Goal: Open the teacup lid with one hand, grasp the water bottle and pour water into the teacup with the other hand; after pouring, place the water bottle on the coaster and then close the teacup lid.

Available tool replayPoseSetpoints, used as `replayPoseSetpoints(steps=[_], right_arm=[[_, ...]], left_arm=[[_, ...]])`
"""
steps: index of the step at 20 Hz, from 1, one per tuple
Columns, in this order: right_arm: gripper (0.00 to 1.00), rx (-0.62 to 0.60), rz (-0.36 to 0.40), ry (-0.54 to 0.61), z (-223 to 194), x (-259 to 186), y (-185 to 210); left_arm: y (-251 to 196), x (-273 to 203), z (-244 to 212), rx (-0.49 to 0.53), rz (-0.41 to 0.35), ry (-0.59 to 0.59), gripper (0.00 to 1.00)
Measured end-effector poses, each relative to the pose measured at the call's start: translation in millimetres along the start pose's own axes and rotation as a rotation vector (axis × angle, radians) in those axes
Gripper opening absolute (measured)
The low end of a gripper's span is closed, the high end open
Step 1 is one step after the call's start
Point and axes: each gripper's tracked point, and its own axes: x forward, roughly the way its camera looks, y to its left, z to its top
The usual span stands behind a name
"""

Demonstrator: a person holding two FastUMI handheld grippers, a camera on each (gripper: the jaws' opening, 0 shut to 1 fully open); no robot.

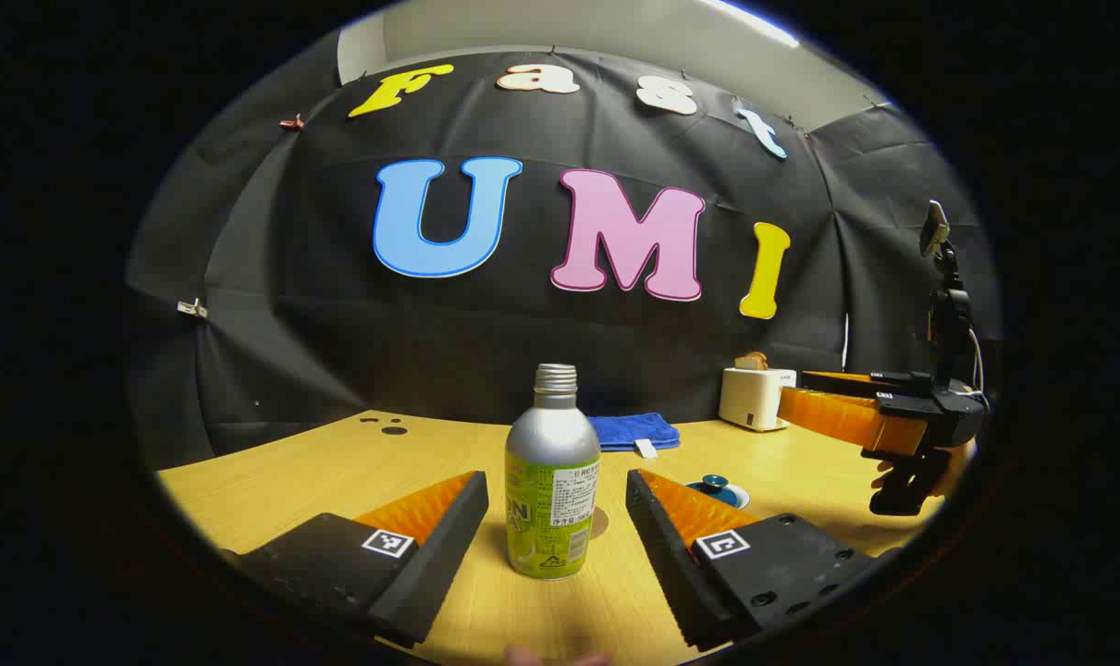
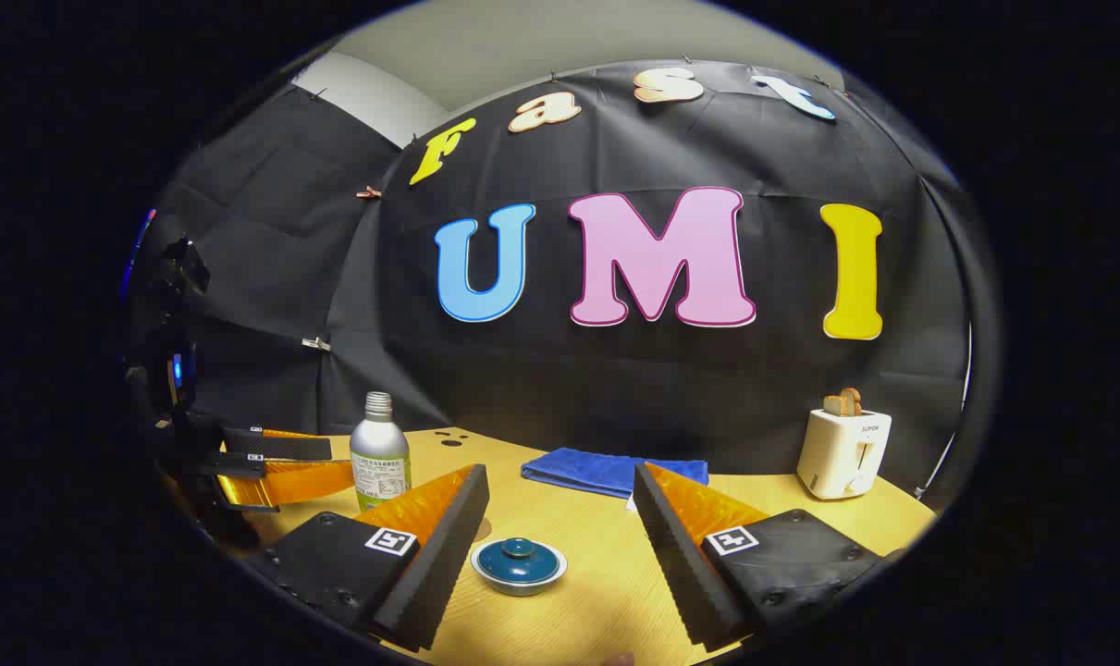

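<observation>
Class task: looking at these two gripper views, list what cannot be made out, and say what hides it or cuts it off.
1. Teacup body: right gripper view shows the lid; whatever is under it is covered.
2. Coaster: left gripper view, mostly hidden behind the bottle.
3. Teacup in left gripper view: partly behind a finger of the left gripper.
4. Bottle's fill level: opaque wall.
5. Toaster lettering: too small.

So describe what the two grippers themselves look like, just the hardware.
Each gripper, left and right, has two wedge-shaped fingers tapering forward from flat black mounts with screw holes, each bearing a square black-and-white marker. From the left gripper view, the other gripper has a black body and a cable behind.
</observation>
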Motion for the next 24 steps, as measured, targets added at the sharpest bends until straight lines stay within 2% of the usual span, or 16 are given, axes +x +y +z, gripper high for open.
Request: replayPoseSetpoints(steps=[12,17,24], right_arm=[[0.97,0.002,0.021,0.039,-10,8,6],[0.97,0.0,0.047,0.095,-28,16,16],[0.95,0.018,0.096,0.239,-67,34,31]], left_arm=[[-1,4,-7,0.015,0.004,0.022,0.95],[2,4,-3,0.024,0.017,0.014,0.95],[4,3,-8,0.018,0.019,0.02,0.95]])
